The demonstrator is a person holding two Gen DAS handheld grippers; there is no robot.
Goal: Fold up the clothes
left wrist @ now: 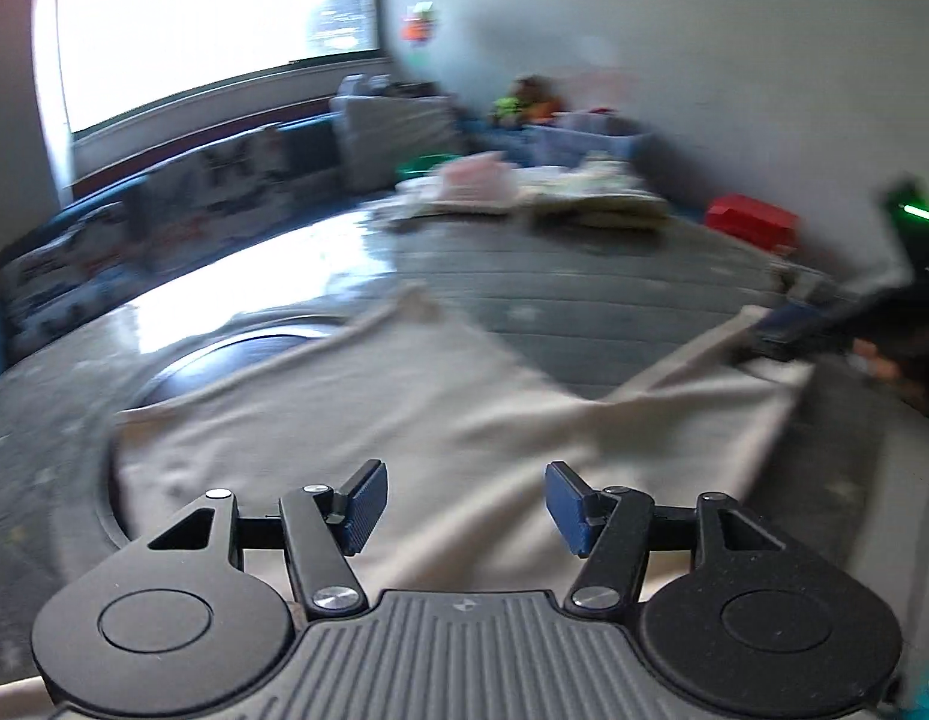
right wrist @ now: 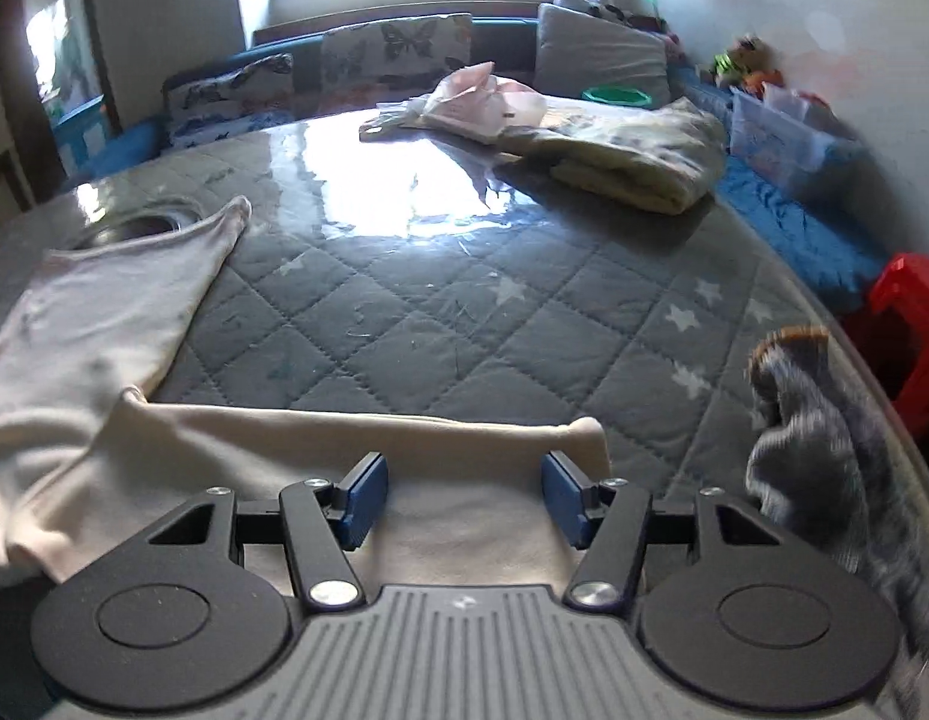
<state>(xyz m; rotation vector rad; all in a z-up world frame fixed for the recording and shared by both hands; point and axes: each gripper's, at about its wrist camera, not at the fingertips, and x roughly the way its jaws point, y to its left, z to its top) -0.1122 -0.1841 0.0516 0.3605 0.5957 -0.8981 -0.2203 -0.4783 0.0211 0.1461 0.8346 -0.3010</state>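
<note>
A cream garment (left wrist: 416,414) lies spread on the grey quilted table cover (left wrist: 584,282). My left gripper (left wrist: 464,504) is open and empty, just above the garment's near part. The right gripper shows in the left wrist view (left wrist: 788,324) at the garment's far right corner, blurred. In the right wrist view my right gripper (right wrist: 464,498) is open over a folded edge of the same garment (right wrist: 356,438), with one sleeve (right wrist: 218,234) reaching away to the left.
A grey knitted piece (right wrist: 818,456) lies at the right. A yellowish folded cloth (right wrist: 638,156) and a pink plastic bag (right wrist: 482,96) lie at the far side. A round metal sink rim (right wrist: 146,222) sits under the garment. A red stool (right wrist: 908,330) stands beside the table.
</note>
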